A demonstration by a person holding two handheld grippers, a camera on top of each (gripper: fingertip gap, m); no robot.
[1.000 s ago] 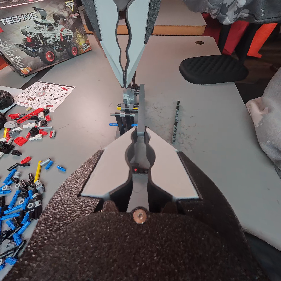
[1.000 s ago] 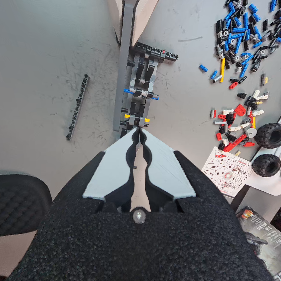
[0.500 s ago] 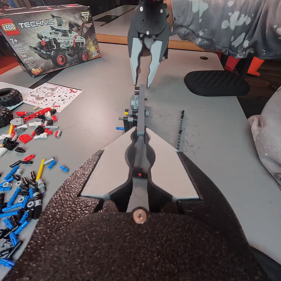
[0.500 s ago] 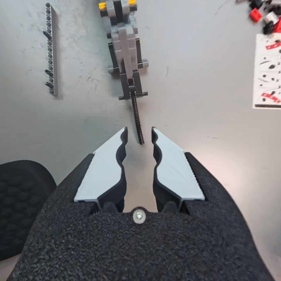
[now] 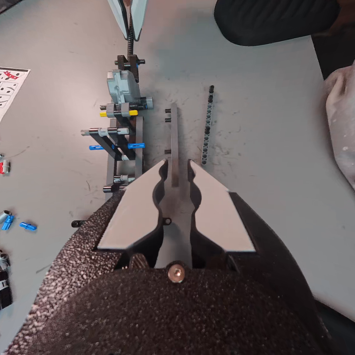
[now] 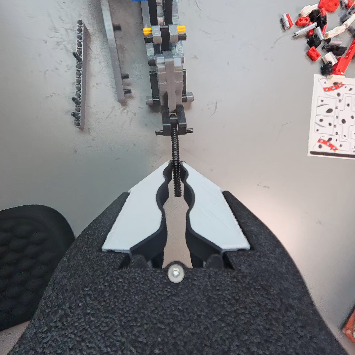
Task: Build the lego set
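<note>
Here the lego chassis [image 5: 124,123], grey and black with yellow and blue pins, lies mid-table [image 5: 259,172]. The right gripper [image 6: 175,163] is clenched on its black ribbed axle [image 6: 176,153]. The left gripper [image 5: 177,160] is released around a loose grey beam [image 5: 174,146] lying just right of the chassis. A sticker sheet [image 6: 334,117] bears spotted decals. Bare tabletop lies right of the holed beam [image 5: 207,124].

Bright even light; soft shadows; wide-angle bending and blur at edges.
</note>
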